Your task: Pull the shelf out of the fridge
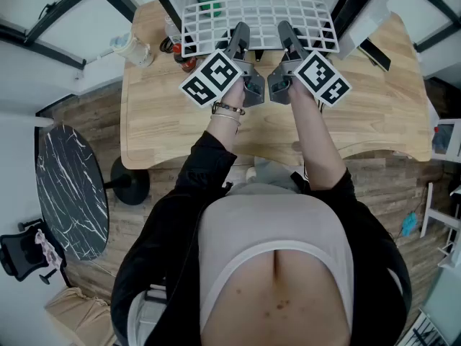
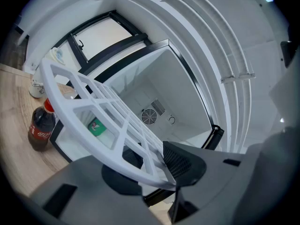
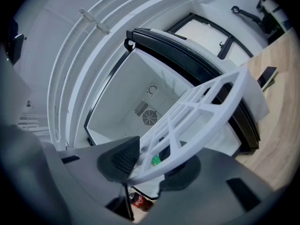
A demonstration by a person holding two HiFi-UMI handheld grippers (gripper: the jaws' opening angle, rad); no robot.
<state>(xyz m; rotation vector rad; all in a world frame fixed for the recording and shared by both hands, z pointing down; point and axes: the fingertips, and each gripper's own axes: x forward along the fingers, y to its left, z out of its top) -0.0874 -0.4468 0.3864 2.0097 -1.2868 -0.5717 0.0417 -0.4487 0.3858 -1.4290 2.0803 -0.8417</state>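
Note:
A white lattice shelf (image 1: 259,21) is held out in front of the small white fridge (image 2: 154,102), above the wooden table (image 1: 173,121). My left gripper (image 1: 239,36) is shut on the shelf's front rim (image 2: 117,163) left of centre. My right gripper (image 1: 287,34) is shut on the same rim (image 3: 187,158) right of centre. Both point level at the open fridge (image 3: 136,102), whose fan grille (image 2: 149,116) shows on its back wall. A green can (image 2: 97,127) sits inside on the fridge floor, seen through the lattice.
A cola bottle (image 2: 41,128) stands on the table left of the fridge, with a pale cup (image 1: 133,49) and a jar (image 2: 36,89) nearby. A dark phone (image 1: 374,54) lies at the right. A black marble side table (image 1: 68,193) stands on the floor at the left.

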